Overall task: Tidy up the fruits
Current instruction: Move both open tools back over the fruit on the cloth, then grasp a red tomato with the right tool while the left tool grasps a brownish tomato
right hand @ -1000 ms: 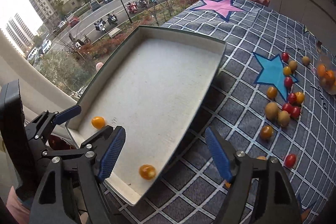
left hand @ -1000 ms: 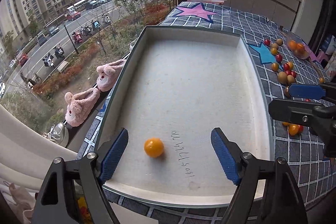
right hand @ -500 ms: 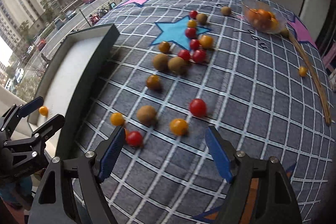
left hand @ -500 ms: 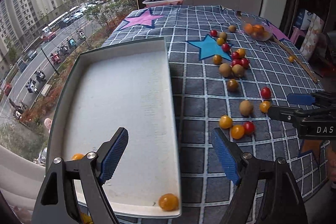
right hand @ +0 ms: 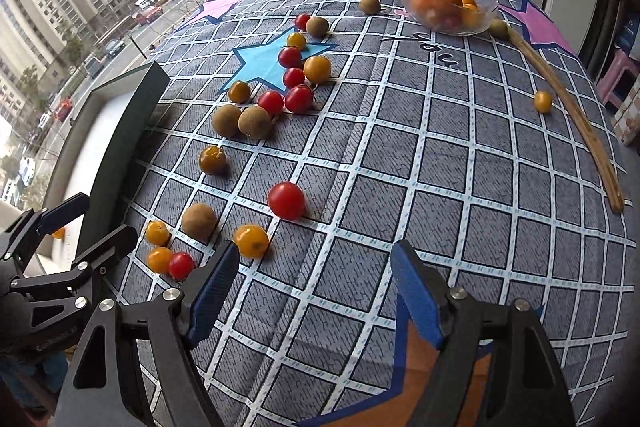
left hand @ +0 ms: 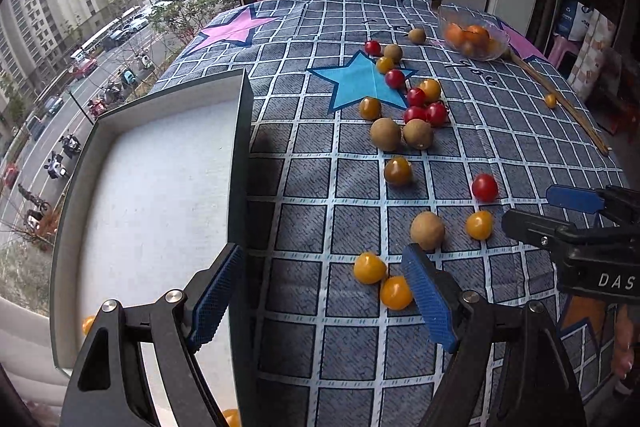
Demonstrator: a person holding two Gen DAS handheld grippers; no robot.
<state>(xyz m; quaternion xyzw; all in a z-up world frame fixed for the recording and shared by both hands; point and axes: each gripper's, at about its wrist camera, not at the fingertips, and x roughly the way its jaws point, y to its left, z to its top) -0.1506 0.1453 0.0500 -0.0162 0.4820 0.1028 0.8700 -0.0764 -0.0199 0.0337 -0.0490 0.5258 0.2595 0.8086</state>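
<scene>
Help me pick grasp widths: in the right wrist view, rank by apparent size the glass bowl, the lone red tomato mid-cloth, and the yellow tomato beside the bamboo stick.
1. glass bowl
2. lone red tomato, though it is nearer the camera
3. yellow tomato, farther off, so the true gap is unsure

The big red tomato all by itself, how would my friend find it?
Start at the blue star on the checked tablecloth and come toward the two open grippers, past the crowd of fruit. The red tomato sits alone in the cloth's middle. It is the only red one with nothing touching it; a brown longan and yellow tomato lie nearer the grippers.
</scene>
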